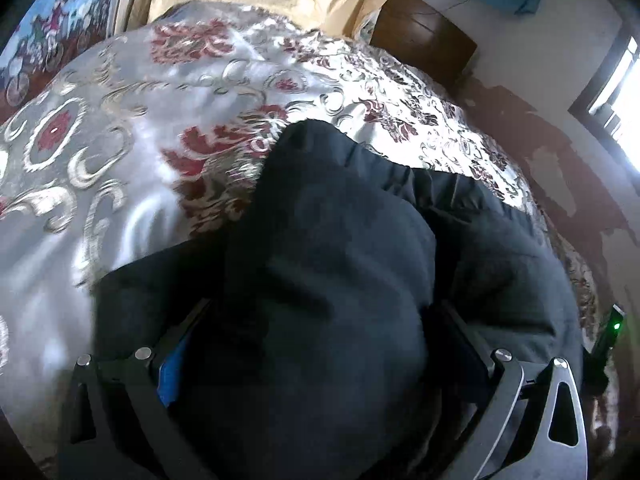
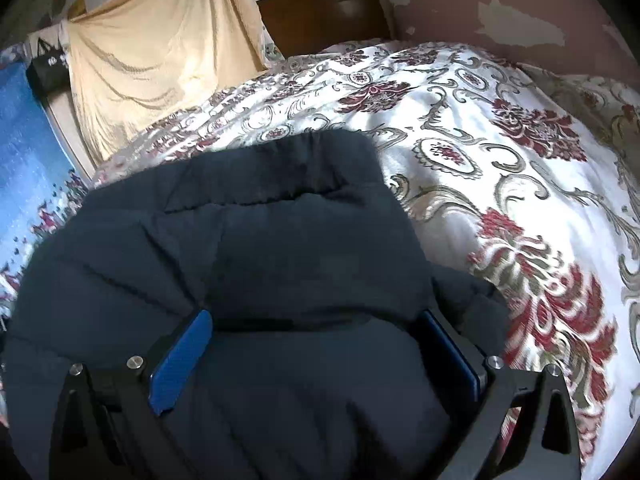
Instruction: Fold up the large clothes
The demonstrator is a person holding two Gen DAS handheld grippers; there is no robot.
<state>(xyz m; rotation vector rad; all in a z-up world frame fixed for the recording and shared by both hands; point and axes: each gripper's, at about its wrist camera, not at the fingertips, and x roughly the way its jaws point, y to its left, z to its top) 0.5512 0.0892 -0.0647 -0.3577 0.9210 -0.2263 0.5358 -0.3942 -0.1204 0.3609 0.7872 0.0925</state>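
A dark navy puffy jacket (image 1: pixel 340 220) lies bunched on a floral bedspread (image 1: pixel 120 140). My left gripper (image 1: pixel 320 308) has a thick fold of it filling the gap between its blue-padded fingers (image 1: pixel 172 376), and the fold rises over them. In the right wrist view the same jacket (image 2: pixel 260 208) shows its stitched hem edge toward the bed's middle. The right gripper (image 2: pixel 316 320) clamps another thick bunch of it between its blue pads (image 2: pixel 180 360). Both sets of jaws stand wide, stuffed with padding.
The white, red and gold bedspread (image 2: pixel 480 140) covers the bed up to a brown wooden headboard (image 2: pixel 324 12). A yellow cloth (image 2: pixel 160 60) hangs at the left wall beside a blue patterned fabric (image 2: pixel 24 160). A bright window (image 1: pixel 616 92) is at the right.
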